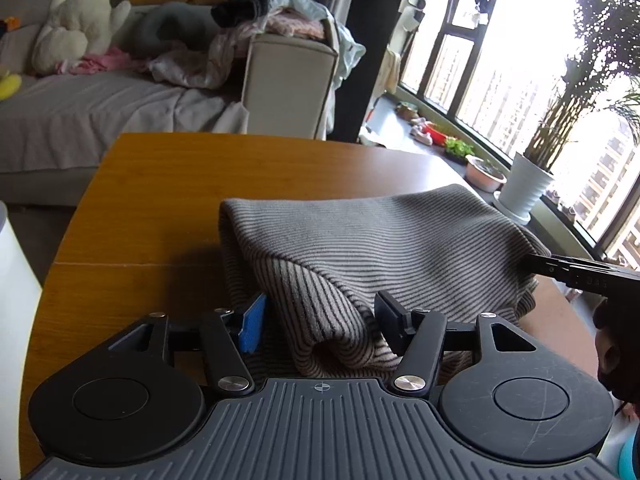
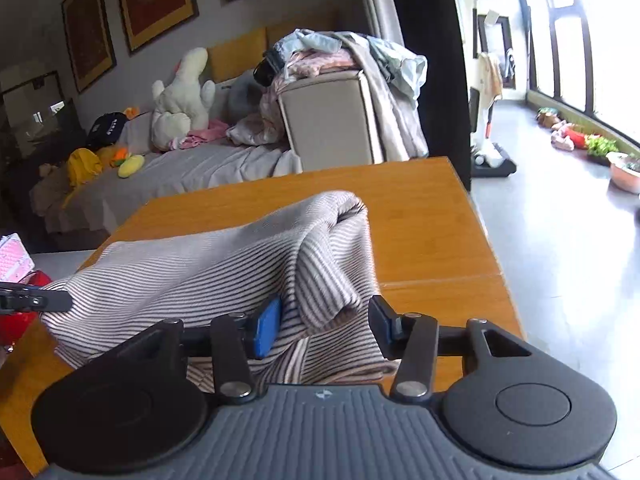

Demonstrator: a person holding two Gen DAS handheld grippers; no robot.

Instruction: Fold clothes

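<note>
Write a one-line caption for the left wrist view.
Left gripper open around a bunched striped garment on a wooden table.

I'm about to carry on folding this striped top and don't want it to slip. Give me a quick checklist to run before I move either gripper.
1. Left gripper has cloth between its fingers: ok, a fold of the striped top sits there, but the fingers are spread, so it is not pinched.
2. Right gripper has cloth between its fingers: ok, also not pinched.
3. Top lies on the table: ok.
4. Top lies flat: not ok, it is bunched and humped.
5. Table beyond the top is bare: ok.
6. Which edge each gripper has: cannot tell.
</note>
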